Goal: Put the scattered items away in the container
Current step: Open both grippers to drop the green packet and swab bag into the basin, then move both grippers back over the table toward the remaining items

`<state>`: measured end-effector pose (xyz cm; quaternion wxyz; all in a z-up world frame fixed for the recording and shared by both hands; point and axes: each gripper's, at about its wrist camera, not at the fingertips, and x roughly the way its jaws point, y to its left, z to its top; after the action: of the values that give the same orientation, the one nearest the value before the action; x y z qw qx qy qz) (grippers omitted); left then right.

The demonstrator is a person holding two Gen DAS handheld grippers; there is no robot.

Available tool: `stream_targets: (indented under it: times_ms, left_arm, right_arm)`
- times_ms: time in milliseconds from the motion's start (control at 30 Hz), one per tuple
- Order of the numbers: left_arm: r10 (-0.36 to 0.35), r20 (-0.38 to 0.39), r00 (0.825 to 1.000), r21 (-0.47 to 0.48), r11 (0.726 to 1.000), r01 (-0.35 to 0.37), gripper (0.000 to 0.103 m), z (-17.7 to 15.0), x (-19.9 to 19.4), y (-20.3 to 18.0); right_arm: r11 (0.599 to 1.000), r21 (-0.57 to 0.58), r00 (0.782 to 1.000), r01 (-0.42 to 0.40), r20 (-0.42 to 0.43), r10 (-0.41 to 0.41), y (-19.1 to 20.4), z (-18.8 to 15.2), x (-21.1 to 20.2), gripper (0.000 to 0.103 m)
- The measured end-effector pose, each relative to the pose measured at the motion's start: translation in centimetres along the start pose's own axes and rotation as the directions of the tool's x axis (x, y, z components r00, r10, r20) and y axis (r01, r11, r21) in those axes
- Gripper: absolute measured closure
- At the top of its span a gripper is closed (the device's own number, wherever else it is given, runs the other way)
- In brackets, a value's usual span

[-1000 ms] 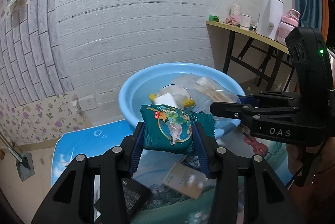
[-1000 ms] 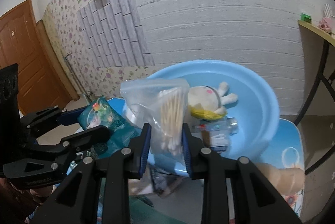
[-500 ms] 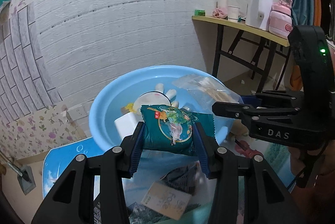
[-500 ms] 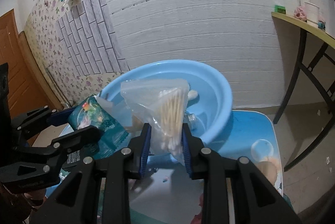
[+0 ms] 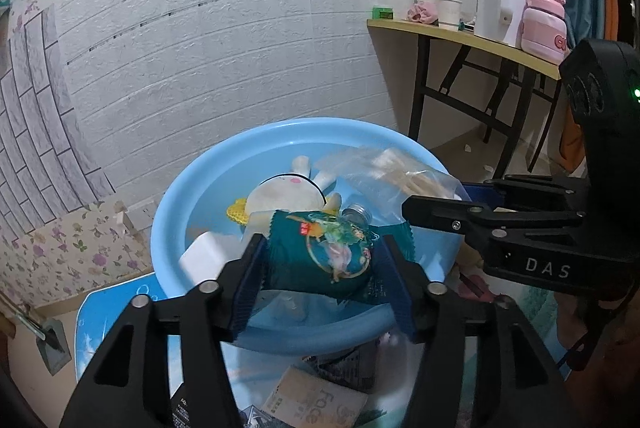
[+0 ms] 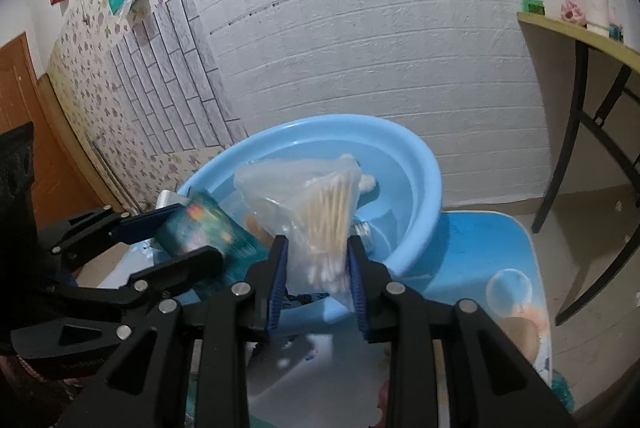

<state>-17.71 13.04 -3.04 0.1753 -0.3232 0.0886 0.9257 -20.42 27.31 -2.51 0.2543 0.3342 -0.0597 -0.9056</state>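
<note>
Two packets over the round light-blue plastic basin [image 5: 192,204]

Our left claw [image 5: 320,260], jaws just widening, seems barely touching the teal foil snack packet [image 5: 332,252]; our right claw [image 6: 316,268] pinches the clear bag of cotton swabs [image 6: 320,204] above the rim.

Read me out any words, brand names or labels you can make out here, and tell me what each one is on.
"DAS": white letters on the right gripper.
"Face": on the tan card, seen upside down.
"G", cut off: on the pink bottle.
Teal snack packet, held over the blue basin: red label too small to read.
Black packet: print too small.
</note>
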Motion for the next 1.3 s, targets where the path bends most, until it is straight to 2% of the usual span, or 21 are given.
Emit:
stream_targets:
  times_ms: [67, 167, 500, 633, 800, 900, 1300]
  left_arm:
    - [0.003, 0.003, 1.000, -0.007, 1.000, -0.003, 0.035, 0.1, 0.0, 0.0]
    - [-0.004, 0.008, 1.000, -0.018, 1.000, 0.004, 0.034, 0.3, -0.3, 0.1]
    - [0.016, 0.038, 0.999, -0.028, 0.999, -0.015, 0.033, -0.5, -3.4, 0.3]
    - [0.034, 0.054, 0.998, -0.050, 0.998, -0.031, 0.024, -1.5, -5.4, 1.1]
    - [0.063, 0.053, 0.997, -0.095, 0.994, -0.058, 0.018, -3.5, -7.8, 2.5]
    - [0.088, 0.040, 0.995, -0.116, 0.990, -0.083, 0.009, -4.8, -8.7, 3.1]
    - [0.136, -0.042, 0.990, -0.192, 0.971, -0.142, 0.008, -11.6, -11.5, 5.9]
  right_arm:
    - [1.000, 0.000, 1.000, -0.011, 0.003, 0.011, -0.1, 0.0, 0.0, 0.071]
    - [1.000, 0.002, 1.000, -0.019, 0.016, 0.019, -0.2, 0.0, -0.4, 0.059]
    - [1.000, 0.019, 1.000, 0.010, 0.024, -0.010, -0.1, -0.3, -2.6, 0.058]
    - [1.000, 0.009, 0.999, 0.022, 0.036, -0.022, 0.8, -0.6, -4.0, 0.058]
    - [0.999, 0.006, 0.999, 0.045, 0.024, -0.045, 1.4, -1.8, -5.4, 0.058]
    - [0.998, 0.012, 0.998, 0.059, 0.004, -0.059, 1.8, -2.9, -5.9, 0.058]
    - [0.997, 0.013, 0.993, 0.071, -0.095, -0.069, 3.3, -7.7, -6.6, 0.058]
